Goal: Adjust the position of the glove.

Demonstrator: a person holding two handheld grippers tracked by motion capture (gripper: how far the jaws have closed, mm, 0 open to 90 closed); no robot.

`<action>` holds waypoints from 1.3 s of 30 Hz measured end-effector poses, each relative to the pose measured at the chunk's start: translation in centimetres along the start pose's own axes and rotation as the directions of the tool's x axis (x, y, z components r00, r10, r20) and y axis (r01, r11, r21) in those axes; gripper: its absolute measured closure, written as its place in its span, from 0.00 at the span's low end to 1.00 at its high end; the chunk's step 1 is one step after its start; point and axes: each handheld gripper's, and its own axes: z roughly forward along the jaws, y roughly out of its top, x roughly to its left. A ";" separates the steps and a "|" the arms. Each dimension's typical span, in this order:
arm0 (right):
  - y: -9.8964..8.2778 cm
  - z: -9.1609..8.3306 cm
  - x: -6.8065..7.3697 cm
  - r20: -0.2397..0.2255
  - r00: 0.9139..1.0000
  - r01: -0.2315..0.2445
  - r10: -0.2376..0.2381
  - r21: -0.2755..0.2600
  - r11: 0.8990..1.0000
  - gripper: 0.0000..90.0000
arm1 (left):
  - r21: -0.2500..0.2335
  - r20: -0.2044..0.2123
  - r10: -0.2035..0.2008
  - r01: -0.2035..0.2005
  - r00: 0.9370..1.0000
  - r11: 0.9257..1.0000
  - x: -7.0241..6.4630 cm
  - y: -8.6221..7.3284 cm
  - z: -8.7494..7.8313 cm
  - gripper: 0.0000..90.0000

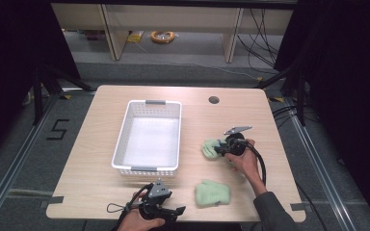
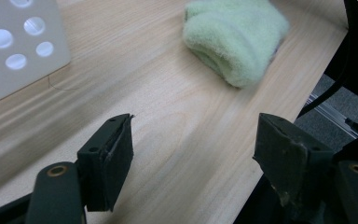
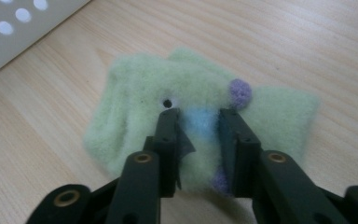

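Overhead camera faces forward; gripper cameras skim table (image 1: pixel 101 187).

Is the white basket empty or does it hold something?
Empty: the white basket shows a bare floor; both green socks lie outside.

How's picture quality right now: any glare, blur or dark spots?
High view: glare washes out the basket floor, surroundings dark. Left gripper view: basket wall and tabletop smeared, green sock soft. Right gripper view: evenly lit, the other sock fairly sharp.

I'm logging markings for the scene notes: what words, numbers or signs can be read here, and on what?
"5": black tape figure on the grey floor left of the table.
No writing can be seen on the white basket, the green socks or the table.
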 end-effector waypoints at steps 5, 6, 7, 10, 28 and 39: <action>-0.2 0.2 -0.1 -0.001 1.000 -0.010 0.010 -0.030 1.000 0.88 | 0.015 0.002 0.016 -0.016 1.000 1.000 0.1 0.0 -0.1 0.31; -0.2 0.2 -0.2 -0.011 1.000 -0.010 0.010 -0.041 0.999 0.89 | 0.003 0.001 0.002 -0.002 1.000 1.000 0.0 0.0 0.0 0.31; -0.2 0.2 -0.2 -0.015 1.000 -0.006 0.006 -0.048 0.999 0.91 | 0.002 0.002 0.003 -0.003 1.000 1.000 0.0 0.0 0.0 0.31; -0.2 -0.3 0.0 -0.010 0.999 -0.043 0.043 -0.022 0.999 0.93 | 0.006 -0.003 0.006 -0.006 1.000 1.000 0.1 0.0 0.0 0.31; 0.5 -5.1 2.1 -0.061 0.998 -0.032 0.023 -0.150 0.988 0.93 | -0.017 -0.004 -0.017 0.017 1.000 1.000 0.3 0.0 -0.2 0.31; -1.3 -7.9 5.2 -0.151 0.988 -0.044 0.019 -0.167 0.985 0.93 | 0.001 -0.007 -0.014 0.014 1.000 1.000 0.5 0.0 -0.4 0.31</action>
